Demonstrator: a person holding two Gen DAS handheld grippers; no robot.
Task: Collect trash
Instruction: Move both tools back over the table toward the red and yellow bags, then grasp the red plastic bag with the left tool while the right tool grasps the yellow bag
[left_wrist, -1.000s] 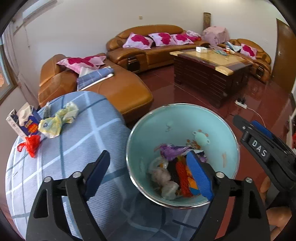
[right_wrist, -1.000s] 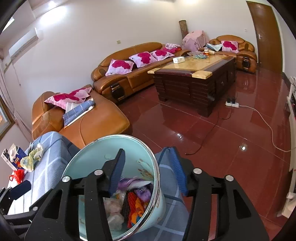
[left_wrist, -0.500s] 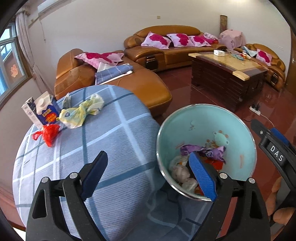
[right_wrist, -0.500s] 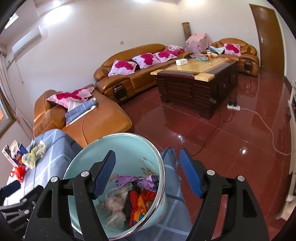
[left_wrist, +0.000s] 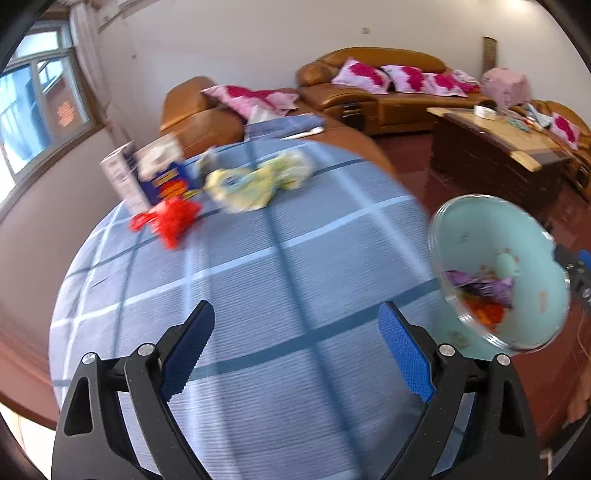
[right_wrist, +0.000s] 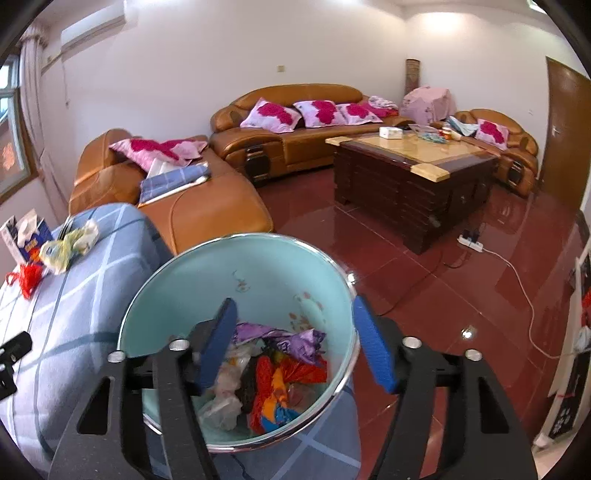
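A mint-green bin (right_wrist: 258, 273) holding several crumpled wrappers (right_wrist: 273, 373) stands at the table's right edge; it also shows in the left wrist view (left_wrist: 517, 236). My right gripper (right_wrist: 295, 347) is open, with its jaws either side of the bin's near rim. My left gripper (left_wrist: 295, 350) is open and empty over the blue checked tablecloth (left_wrist: 258, 280). Far across the table lie a red net bag (left_wrist: 170, 219), a yellow plastic bag (left_wrist: 255, 181) and a blue-and-white carton (left_wrist: 147, 173).
Brown leather sofas (right_wrist: 295, 140) with pink cushions line the wall behind the table. A dark wooden coffee table (right_wrist: 417, 170) stands on the red floor. A power strip and white cable (right_wrist: 498, 258) lie on the floor at right.
My left gripper has swung left, away from the bin, and now faces the trash at the table's far side. My right gripper has opened wider around the bin's rim.
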